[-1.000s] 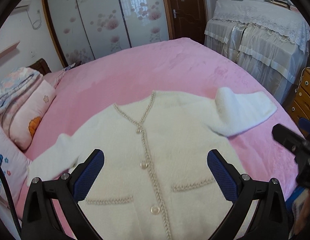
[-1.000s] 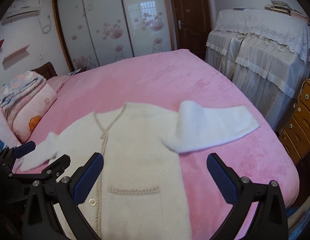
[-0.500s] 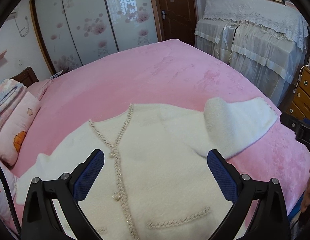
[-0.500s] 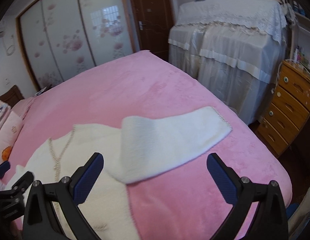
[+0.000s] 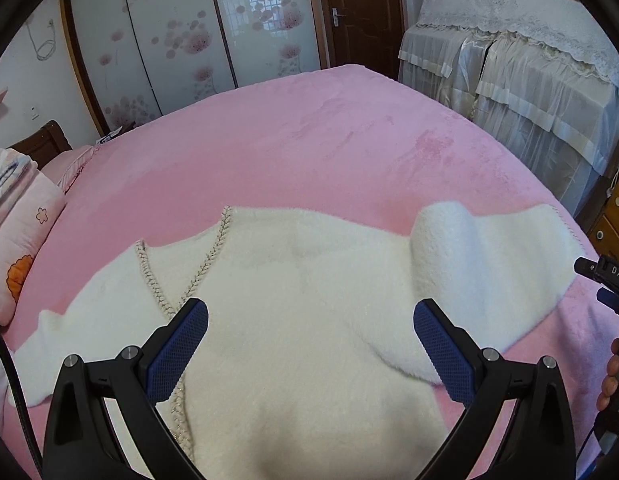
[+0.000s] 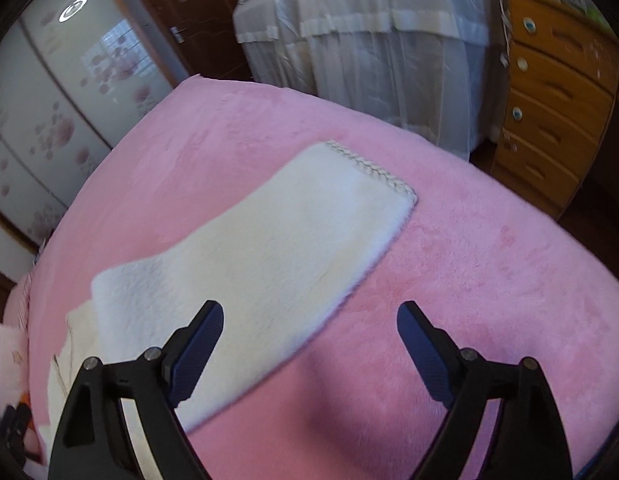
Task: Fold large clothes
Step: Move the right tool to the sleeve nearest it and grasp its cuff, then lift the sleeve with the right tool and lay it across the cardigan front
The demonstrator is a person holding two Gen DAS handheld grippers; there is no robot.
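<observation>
A fluffy white cardigan [image 5: 293, 320] with braided beige trim lies face up on the pink bed [image 5: 309, 140]. One sleeve [image 5: 497, 264] stretches out to the right with a raised hump near the shoulder; the other sleeve [image 5: 57, 344] lies out to the left. My left gripper [image 5: 309, 320] is open and empty above the cardigan's chest. My right gripper [image 6: 309, 324] is open and empty, low over the right sleeve [image 6: 269, 248], whose trimmed cuff [image 6: 369, 168] points away. The right gripper's tip shows at the left wrist view's right edge [image 5: 605, 280].
Pillows and folded bedding [image 5: 17, 232] lie at the bed's left. A lace-covered cabinet [image 5: 529, 72] and a wooden drawer chest [image 6: 549, 92] stand right of the bed. A sliding floral wardrobe [image 5: 189, 40] and a brown door [image 5: 357, 12] are behind.
Both grippers have swung to the right. The right gripper has moved over the right sleeve and dropped closer to it. Both stay open; the cardigan has not moved.
</observation>
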